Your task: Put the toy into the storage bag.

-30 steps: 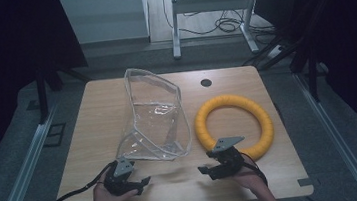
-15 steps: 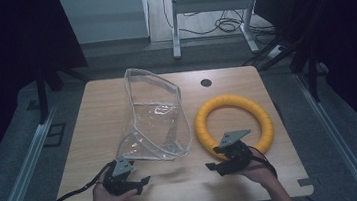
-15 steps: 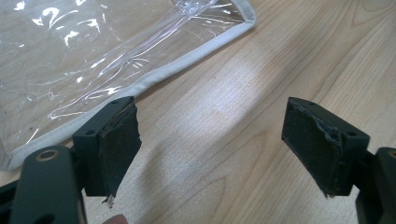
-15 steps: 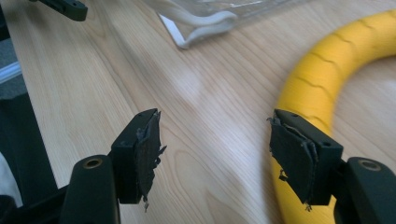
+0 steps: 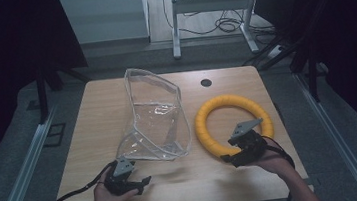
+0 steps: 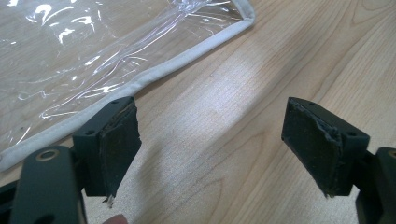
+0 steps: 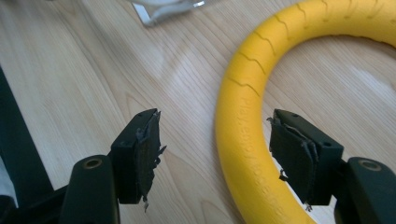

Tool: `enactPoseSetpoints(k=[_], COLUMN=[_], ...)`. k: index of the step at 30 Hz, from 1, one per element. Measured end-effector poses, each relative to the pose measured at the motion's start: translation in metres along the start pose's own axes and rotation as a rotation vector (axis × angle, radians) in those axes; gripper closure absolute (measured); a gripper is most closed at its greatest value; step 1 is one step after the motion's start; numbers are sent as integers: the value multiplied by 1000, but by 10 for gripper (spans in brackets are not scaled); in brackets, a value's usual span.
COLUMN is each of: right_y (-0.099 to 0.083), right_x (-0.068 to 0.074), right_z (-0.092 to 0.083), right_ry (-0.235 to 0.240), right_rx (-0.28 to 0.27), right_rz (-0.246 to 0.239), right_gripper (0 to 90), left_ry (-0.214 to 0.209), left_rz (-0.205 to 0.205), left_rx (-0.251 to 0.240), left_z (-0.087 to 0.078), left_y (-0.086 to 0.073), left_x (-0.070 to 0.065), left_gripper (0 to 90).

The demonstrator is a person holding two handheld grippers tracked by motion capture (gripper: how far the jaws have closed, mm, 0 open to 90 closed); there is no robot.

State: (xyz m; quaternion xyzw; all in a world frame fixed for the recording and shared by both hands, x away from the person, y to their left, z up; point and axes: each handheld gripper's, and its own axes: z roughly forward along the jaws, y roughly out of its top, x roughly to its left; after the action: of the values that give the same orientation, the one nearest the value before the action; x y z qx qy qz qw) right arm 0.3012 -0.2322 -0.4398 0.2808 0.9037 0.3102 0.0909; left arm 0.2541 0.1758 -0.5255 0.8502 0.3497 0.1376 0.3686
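Nearest, both forearms enter from the bottom edge of the high view, each hand wrapped around a hand-held gripper low over the wooden surface (image 5: 87,115). Left hand-held gripper (image 5: 142,183) sits at the near-left, jaws spread wide with nothing between, pointing right; its own view shows bare wood between the pads (image 6: 116,140) and the white-trimmed edge of a clear plastic bag (image 6: 84,51) just beyond. Right hand-held gripper (image 5: 229,159) at near-right, jaws also apart, straddling the near arc of a yellow ring (image 7: 261,140) without touching it. Ring lies flat on the right half of the surface. Bag's long axis runs near to far, its opening standing up at the far end.
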Motion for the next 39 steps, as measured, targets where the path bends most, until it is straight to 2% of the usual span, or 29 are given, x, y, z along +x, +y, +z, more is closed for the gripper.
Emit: enactPoseSetpoints(k=[3,7,13,14,15,20,24,34,39], right_y=[2,6,11,11,11,12,15,14,14], right_x=[-3,-2,-5,-5,-8,-14,-19,-22,-22], right_z=[-1,-1,10,10,14,22,33,56,66], right_ry=[-7,-4,-18,-18,-22,-21,-11,6,11], right_rx=[44,69,152,152,179,221,276,410,454], right_rz=[-12,-28,-53,-53,-54,-53,-60,-102,-125], right_gripper=[328,326,320,320,319,318,315,301,301], left_ry=[-1,-3,-6,-6,-8,-9,-8,-13,-10], left_rz=[-1,-3,-5,-5,-5,-8,-8,-10,-11], left_rx=[-1,-2,1,1,1,4,3,6,3], left_z=[0,1,2,2,2,3,3,5,4], left_y=[0,0,-1,-1,-1,-1,-1,-1,-1], left_x=[0,-1,-1,-1,-1,-1,-1,-2,-2], left_gripper=[191,191,191,191,191,191,191,191,191])
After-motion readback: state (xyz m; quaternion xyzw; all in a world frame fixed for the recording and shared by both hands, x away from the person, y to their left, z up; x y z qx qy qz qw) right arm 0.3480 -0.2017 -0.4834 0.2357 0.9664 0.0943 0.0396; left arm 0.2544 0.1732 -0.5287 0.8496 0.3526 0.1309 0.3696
